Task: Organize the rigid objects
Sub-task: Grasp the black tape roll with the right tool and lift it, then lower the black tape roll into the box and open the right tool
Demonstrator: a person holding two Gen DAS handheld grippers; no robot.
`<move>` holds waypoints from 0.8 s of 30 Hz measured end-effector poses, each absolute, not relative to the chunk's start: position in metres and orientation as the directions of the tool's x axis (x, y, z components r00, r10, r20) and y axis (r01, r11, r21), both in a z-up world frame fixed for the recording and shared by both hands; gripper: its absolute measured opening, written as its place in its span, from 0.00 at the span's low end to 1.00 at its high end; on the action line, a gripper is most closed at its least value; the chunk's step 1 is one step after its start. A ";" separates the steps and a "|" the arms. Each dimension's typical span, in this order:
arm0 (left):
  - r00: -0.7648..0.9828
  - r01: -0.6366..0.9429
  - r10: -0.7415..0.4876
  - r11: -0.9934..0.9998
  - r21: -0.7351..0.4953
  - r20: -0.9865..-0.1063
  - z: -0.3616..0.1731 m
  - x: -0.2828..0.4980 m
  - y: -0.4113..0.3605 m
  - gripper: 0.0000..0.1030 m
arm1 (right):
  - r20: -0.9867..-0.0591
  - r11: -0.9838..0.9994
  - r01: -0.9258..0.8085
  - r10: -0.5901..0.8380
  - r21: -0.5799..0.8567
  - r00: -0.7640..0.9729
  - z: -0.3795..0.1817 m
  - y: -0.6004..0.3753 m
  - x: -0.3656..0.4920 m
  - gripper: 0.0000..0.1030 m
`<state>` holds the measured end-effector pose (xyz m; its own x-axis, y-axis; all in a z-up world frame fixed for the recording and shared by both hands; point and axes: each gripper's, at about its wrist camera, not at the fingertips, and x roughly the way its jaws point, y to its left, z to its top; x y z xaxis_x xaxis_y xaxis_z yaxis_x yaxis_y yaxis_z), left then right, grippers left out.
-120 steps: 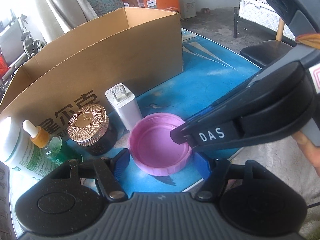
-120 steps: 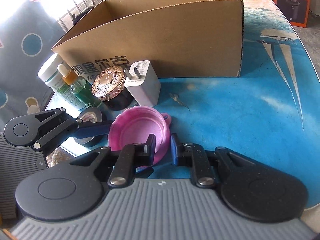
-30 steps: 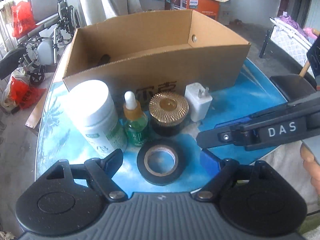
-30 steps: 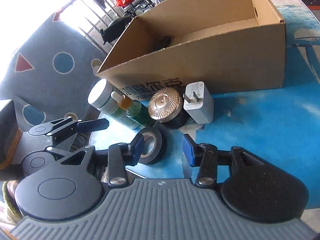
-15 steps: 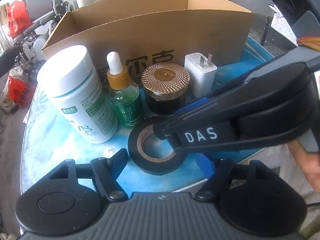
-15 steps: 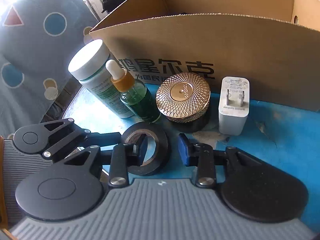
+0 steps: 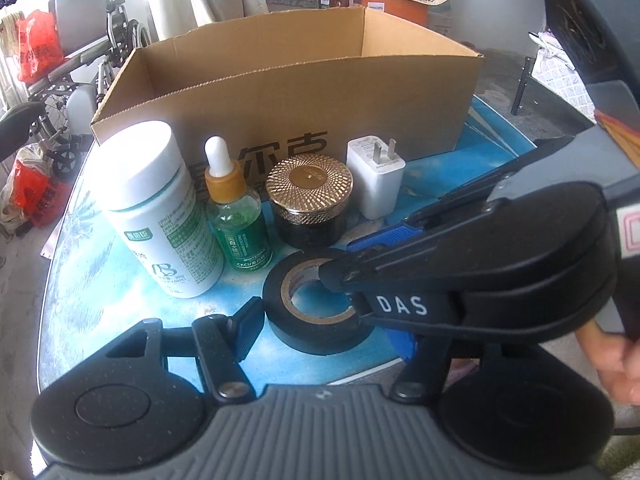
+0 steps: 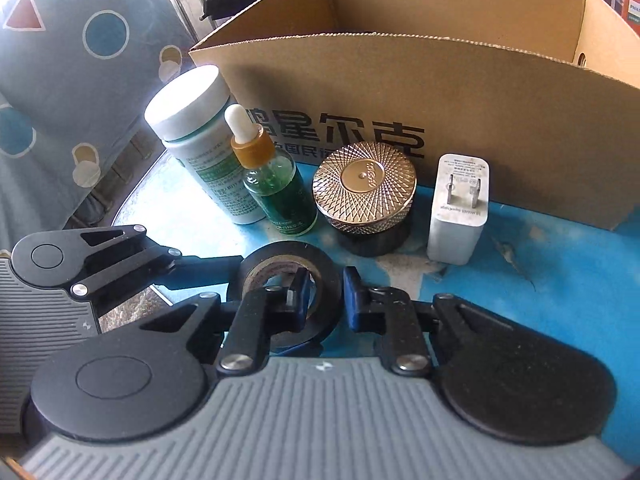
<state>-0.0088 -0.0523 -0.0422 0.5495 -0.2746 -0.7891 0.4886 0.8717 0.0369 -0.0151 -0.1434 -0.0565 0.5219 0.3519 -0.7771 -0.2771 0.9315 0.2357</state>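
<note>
A black tape roll (image 7: 316, 304) (image 8: 288, 276) lies flat on the blue table, near its front edge. My right gripper (image 8: 326, 294) is open; its left finger is in the roll's hole and its right finger is outside the rim. My left gripper (image 7: 328, 334) is open and wide, with the roll between its fingers. Behind the roll stand a white bottle (image 7: 154, 208), a green dropper bottle (image 7: 236, 216), a gold-lidded black jar (image 7: 310, 200) and a white charger (image 7: 376, 184), in a row before the cardboard box (image 7: 304, 92).
The box is open at the top and its inside is mostly hidden. The table edge is just below the tape roll. A wheelchair (image 7: 80, 60) and red bags stand at the left, a patterned curtain (image 8: 80, 60) at the left of the right wrist view.
My right gripper has come down onto the tape roll, with one finger now inside its hole. My left gripper has moved slightly closer to the roll. The pink lid seen four seconds ago is gone from view.
</note>
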 end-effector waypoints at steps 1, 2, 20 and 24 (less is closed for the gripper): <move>0.560 0.496 -0.283 0.867 0.042 -0.778 -0.036 -0.013 -0.054 0.64 | -0.772 0.934 -0.276 0.346 0.228 0.533 -0.051 -0.146 -0.020 0.16; 0.572 0.502 -0.286 0.863 0.052 -0.769 -0.029 -0.017 -0.056 0.64 | -0.764 0.936 -0.275 0.339 0.219 0.548 -0.044 -0.147 -0.026 0.16; 0.656 0.552 -0.283 0.812 0.189 -0.699 0.101 0.084 -0.102 0.64 | -0.660 0.925 -0.337 0.363 0.173 0.658 0.121 -0.200 0.057 0.17; 0.504 0.567 -0.279 0.821 0.069 -0.817 0.080 0.155 -0.098 0.64 | -0.765 0.920 -0.293 0.383 0.262 0.518 0.105 -0.208 0.138 0.17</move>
<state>0.1555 -0.0978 0.0804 0.5042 -0.2790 -0.8172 0.5666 0.8211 0.0692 0.1377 -0.2082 0.1050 0.5177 0.3830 -0.7651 -0.2928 0.9195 0.2622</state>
